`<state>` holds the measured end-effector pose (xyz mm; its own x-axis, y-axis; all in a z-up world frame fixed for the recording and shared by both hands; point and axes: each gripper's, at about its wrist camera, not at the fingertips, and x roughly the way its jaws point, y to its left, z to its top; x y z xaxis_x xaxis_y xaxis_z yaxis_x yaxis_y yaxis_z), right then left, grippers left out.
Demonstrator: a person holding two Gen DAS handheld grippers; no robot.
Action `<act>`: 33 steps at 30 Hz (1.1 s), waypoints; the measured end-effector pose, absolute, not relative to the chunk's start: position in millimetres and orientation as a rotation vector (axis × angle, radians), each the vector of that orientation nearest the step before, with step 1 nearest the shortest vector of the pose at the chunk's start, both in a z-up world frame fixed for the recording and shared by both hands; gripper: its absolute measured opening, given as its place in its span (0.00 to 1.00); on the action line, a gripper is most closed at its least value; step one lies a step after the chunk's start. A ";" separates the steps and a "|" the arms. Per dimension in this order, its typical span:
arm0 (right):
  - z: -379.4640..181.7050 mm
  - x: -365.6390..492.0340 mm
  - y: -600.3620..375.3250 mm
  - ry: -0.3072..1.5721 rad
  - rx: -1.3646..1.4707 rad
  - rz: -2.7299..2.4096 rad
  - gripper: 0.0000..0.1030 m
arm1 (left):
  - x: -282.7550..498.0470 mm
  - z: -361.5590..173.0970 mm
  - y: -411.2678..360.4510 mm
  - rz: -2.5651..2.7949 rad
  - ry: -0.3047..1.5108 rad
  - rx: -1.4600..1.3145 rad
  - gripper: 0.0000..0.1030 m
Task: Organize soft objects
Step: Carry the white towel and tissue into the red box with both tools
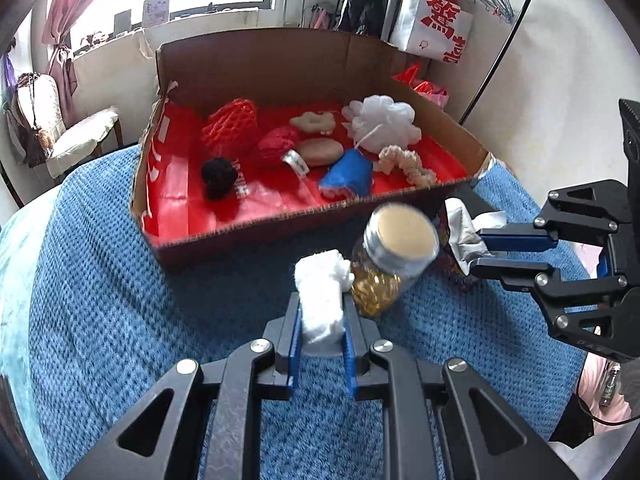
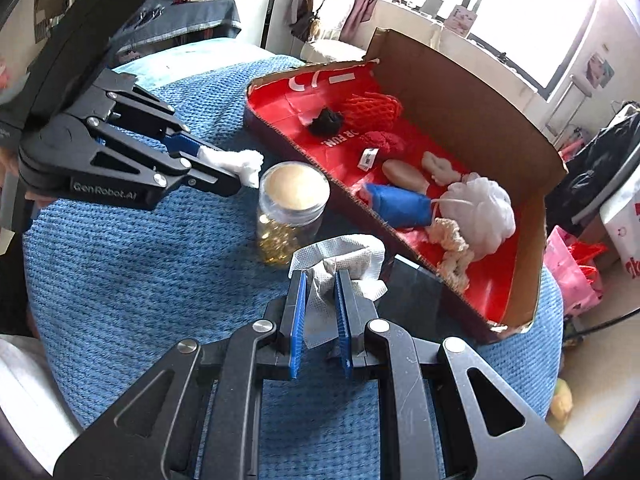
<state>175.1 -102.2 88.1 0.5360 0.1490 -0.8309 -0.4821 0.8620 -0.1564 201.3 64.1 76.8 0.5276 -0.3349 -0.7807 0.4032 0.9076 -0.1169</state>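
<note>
Left gripper [image 1: 322,320]: clamped on white cotton wad [image 1: 322,296], above the blue blanket [image 1: 120,280].
Right gripper [image 2: 320,300]: pinching crumpled cloth [image 2: 340,264].
Advice: clear the jar [image 2: 290,208], release inside cardboard box [image 1: 280,64].

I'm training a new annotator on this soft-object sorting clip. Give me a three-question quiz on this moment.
1. True or false: the left gripper is shut on the white cotton wad.
2. What does the right gripper hold? A) white mesh pouf B) crumpled white cloth C) blue pouch
3. Fill in: the jar of golden capsules stands on the blue blanket, outside the ____ box.

Key
1. True.
2. B: the crumpled white cloth; the white mesh pouf and blue pouch lie in the cardboard box.
3. cardboard
</note>
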 end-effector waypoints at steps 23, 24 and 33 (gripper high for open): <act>107.2 264.2 -124.6 0.932 -0.160 0.524 0.14 | 266.3 103.5 63.9 -0.477 0.909 0.076 0.18; 105.9 269.0 -123.1 0.938 -0.149 0.541 0.14 | 270.0 102.7 63.9 -0.476 0.914 0.081 0.18; 84.7 319.8 -109.9 1.059 -0.119 0.665 0.14 | 303.1 86.9 60.7 -0.452 0.981 0.156 0.18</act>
<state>319.8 -109.9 84.7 0.3155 0.4478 -0.8366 -0.5584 0.8004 0.2179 303.1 60.7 86.9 0.4721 -0.2978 -0.8297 0.4367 0.8966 -0.0733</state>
